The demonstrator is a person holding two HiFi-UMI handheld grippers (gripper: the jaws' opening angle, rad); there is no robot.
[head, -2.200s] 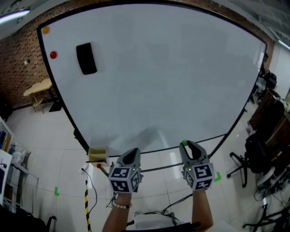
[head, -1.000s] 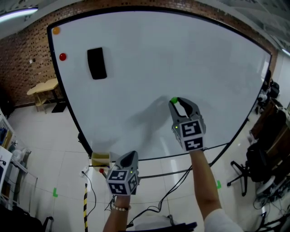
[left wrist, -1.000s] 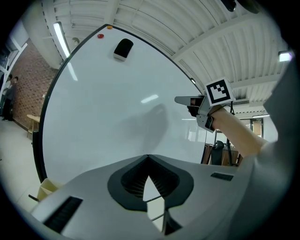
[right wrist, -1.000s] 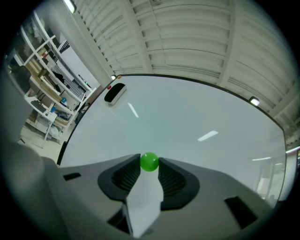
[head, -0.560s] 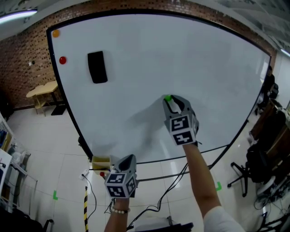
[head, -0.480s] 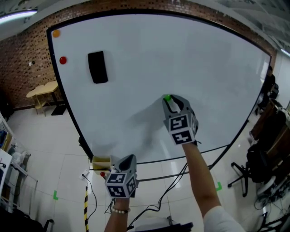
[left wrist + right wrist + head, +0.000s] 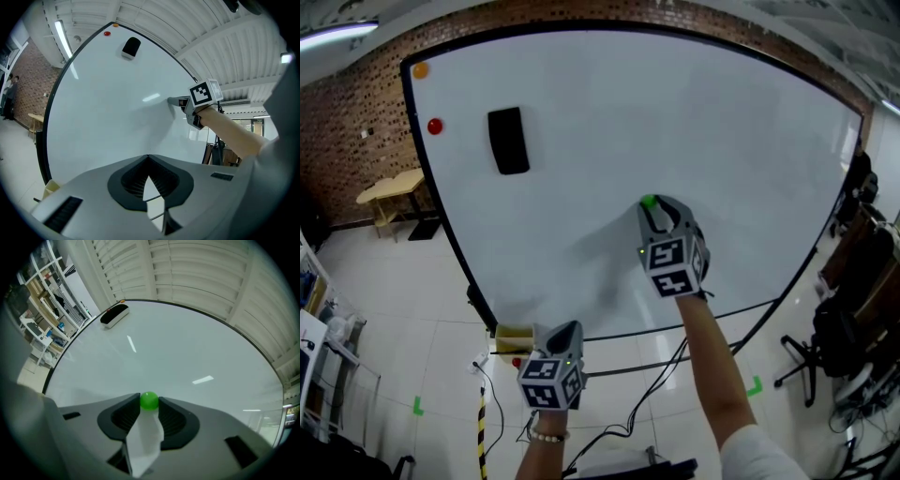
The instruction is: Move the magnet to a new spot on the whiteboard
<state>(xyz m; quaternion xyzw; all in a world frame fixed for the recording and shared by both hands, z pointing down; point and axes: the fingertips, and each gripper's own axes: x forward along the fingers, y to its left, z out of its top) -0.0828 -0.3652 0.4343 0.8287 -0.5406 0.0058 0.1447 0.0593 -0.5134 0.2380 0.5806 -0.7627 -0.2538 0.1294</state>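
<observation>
The small, round green magnet point(image 7: 649, 201) sits pinched between the tips of my right claw point(image 7: 149, 402). It is held just below the centre of the frame, against the wide, upright whiteboard point(image 7: 694, 112).

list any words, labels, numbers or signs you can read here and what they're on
No readable text in any view.
whiteboard: blank, nothing written.
black eraser: no legible label.
Cubes on the left gripper and right gripper: only black-and-white square marker patterns, no letters or numbers.
shelves: anything on them is too small and blurred to read.
</observation>
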